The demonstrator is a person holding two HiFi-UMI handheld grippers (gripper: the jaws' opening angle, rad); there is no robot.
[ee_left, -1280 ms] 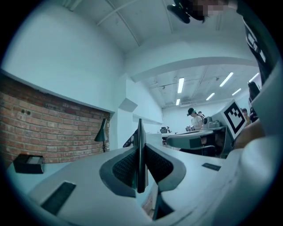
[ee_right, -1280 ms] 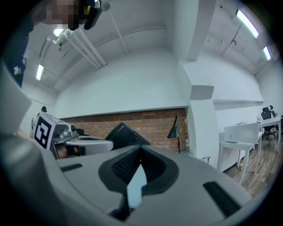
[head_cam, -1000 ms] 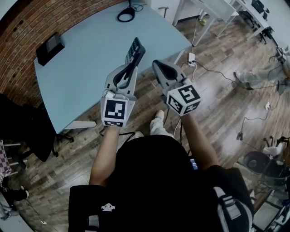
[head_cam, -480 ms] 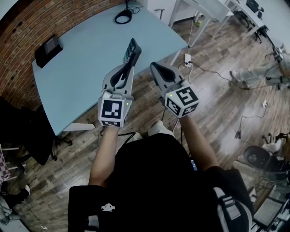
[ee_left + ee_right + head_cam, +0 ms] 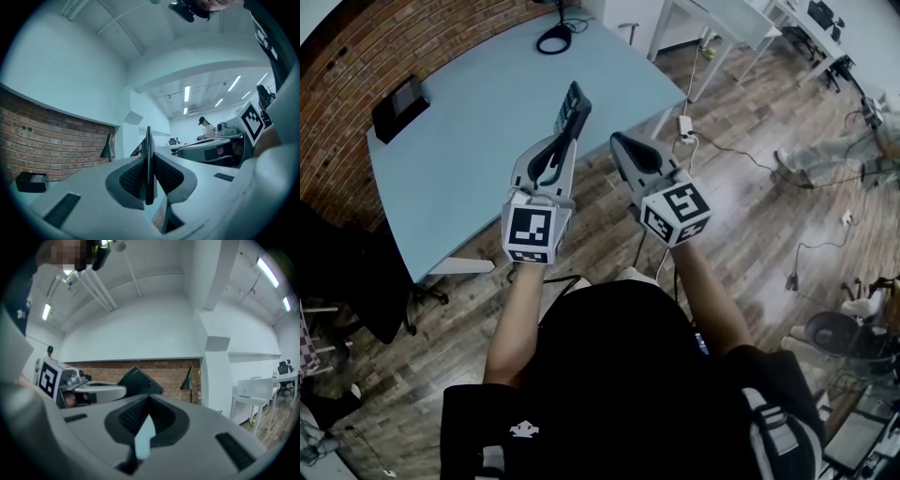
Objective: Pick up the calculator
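The calculator (image 5: 572,108) is a flat black slab with keys. It stands on edge above the table's near edge, its lower end clamped in my left gripper (image 5: 569,139). In the left gripper view it shows as a thin dark edge (image 5: 149,150) pinched between the ribbed pads (image 5: 133,176), with the left gripper (image 5: 149,161) shut on it. My right gripper (image 5: 619,142) hovers just right of it over the floor, shut and empty. In the right gripper view its jaws meet at the tip (image 5: 149,398), and the calculator's dark back (image 5: 139,379) rises to the left.
The pale blue table (image 5: 459,141) carries a black box (image 5: 400,101) at its left and a coiled black cable (image 5: 554,37) at the far edge. A brick wall (image 5: 356,52) runs behind it. White tables (image 5: 731,21), a power strip (image 5: 685,124) and cables lie on the wooden floor at right.
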